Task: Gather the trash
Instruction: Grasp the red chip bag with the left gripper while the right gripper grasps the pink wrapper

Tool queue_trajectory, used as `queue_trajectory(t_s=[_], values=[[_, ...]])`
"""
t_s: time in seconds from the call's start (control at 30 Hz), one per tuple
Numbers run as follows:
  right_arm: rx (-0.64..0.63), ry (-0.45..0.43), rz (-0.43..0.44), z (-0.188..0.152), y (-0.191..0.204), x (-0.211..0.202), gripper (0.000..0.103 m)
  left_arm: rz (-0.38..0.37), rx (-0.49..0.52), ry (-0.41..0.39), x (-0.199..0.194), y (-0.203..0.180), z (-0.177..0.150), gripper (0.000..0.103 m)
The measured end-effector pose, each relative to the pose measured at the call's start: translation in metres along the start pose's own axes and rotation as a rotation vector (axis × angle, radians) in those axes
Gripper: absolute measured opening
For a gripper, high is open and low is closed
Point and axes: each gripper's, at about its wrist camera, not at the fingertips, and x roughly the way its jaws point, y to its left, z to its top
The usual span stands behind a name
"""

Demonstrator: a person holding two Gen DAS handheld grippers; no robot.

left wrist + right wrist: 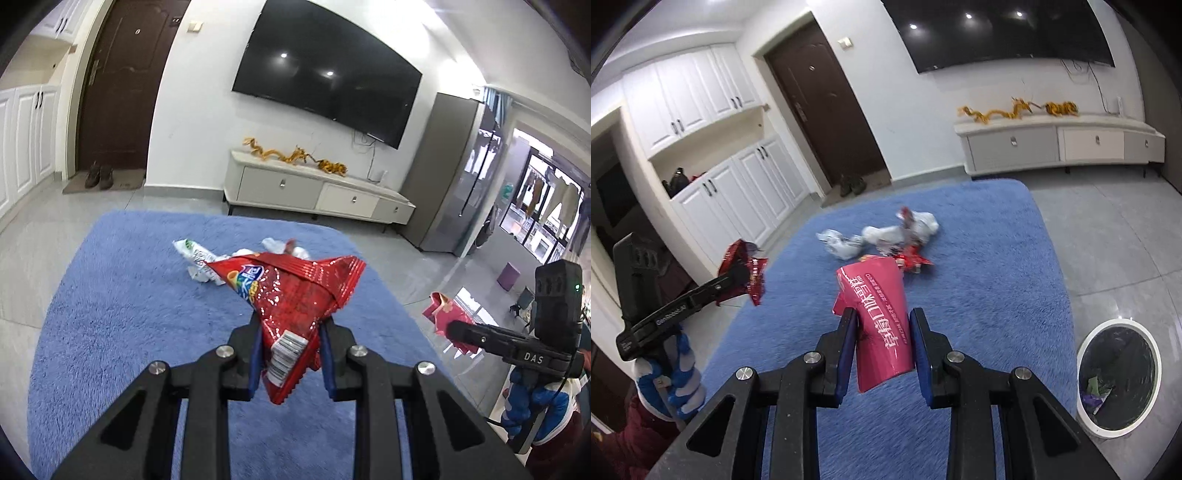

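Here the left gripper (290, 343) pinches a crinkled red foil snack bag (291, 291); the right gripper (882, 347) clamps a pink paper cup (877, 321) above the blue shaggy rug (979, 258).

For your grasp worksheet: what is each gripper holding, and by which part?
Left gripper: red snack bag, pinched at its barcode end. Right gripper: pink packet, clamped across its lower half.
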Motion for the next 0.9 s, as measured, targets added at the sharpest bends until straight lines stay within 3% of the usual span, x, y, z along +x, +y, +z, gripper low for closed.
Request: queue_trajectory(t_s=[0.47, 0.9], values=[[-0.014, -0.08, 0.042, -0.018, 0.02, -0.043, 0.027, 0.14, 0.145, -0.077, -0.057, -0.071, -0.021, 0.024], [0.006, -0.121, 0.042, -0.023, 0.008, -0.055, 0.027, 0.19, 0.236, -0.1, -0.06, -0.108, -0.023, 0.024]])
